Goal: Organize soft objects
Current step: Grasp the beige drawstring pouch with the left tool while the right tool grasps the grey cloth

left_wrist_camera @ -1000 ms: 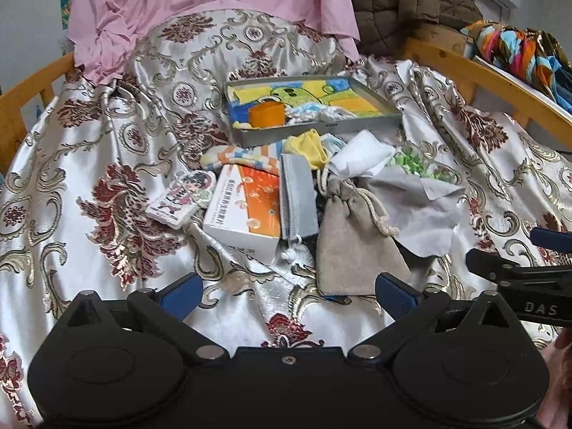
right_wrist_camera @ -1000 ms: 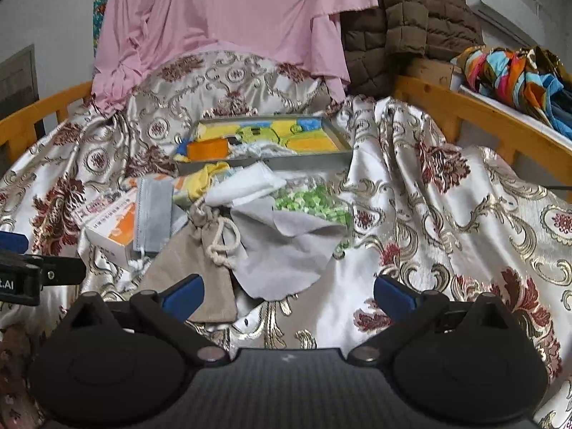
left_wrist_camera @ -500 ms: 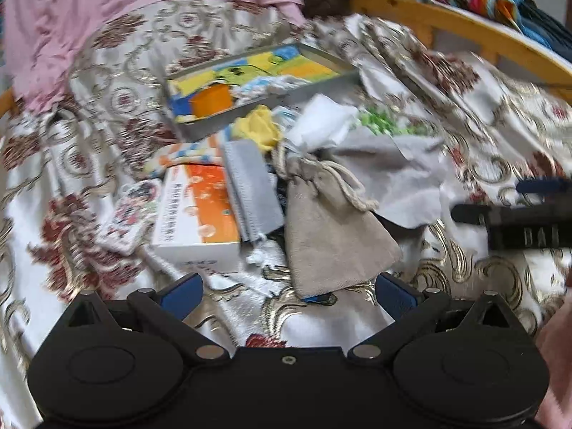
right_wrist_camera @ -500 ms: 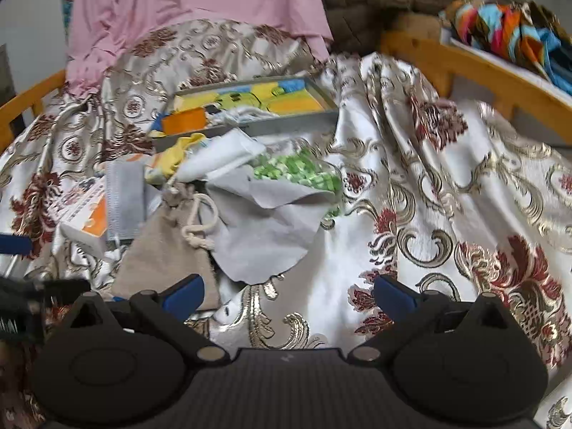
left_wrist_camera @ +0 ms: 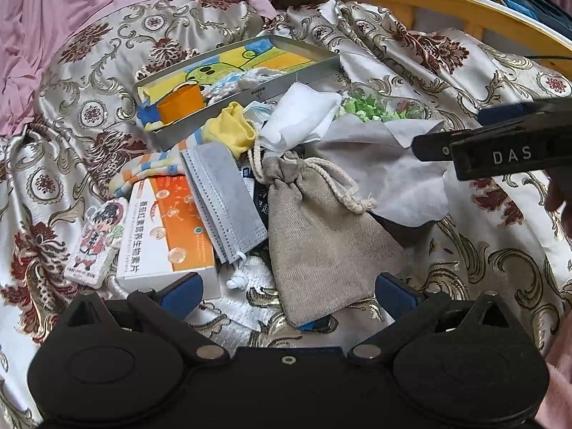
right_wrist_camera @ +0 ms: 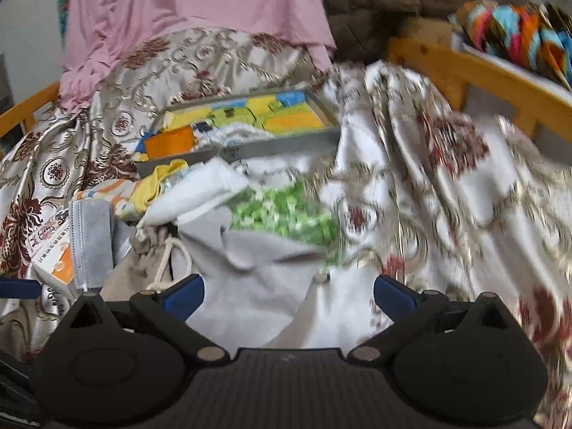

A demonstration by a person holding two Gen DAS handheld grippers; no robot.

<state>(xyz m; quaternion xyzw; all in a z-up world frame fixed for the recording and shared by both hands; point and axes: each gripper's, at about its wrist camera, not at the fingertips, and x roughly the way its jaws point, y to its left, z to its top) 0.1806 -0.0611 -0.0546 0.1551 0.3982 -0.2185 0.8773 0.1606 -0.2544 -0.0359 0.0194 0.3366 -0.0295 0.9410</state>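
Soft stuff's piled on the floral bedspread [left_wrist_camera: 464,71] just in front of the metal tray [left_wrist_camera: 250,103]. Left to right: orange-white box [left_wrist_camera: 164,236], grey mask [left_wrist_camera: 225,196] lying partly over it, beige drawstring pouch [left_wrist_camera: 321,243], grey cloth [left_wrist_camera: 386,175]. Left gripper [left_wrist_camera: 289,291] is spread wide around the pouch's bottom end, gripping nothing. Right gripper [right_wrist_camera: 289,293] is wide too, over the grey cloth, view's blurry.

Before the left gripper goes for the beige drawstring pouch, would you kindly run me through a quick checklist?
1. Left gripper open: ok.
2. Beige drawstring pouch between its fingers: ok, lower end framed.
3. Pouch unobstructed: ok, nothing lies on it.
4. Right gripper empty and open: ok.
5. Tray has room: ok, only an orange item and a white cloth inside.
6. Right view sharp: not ok, blurred.
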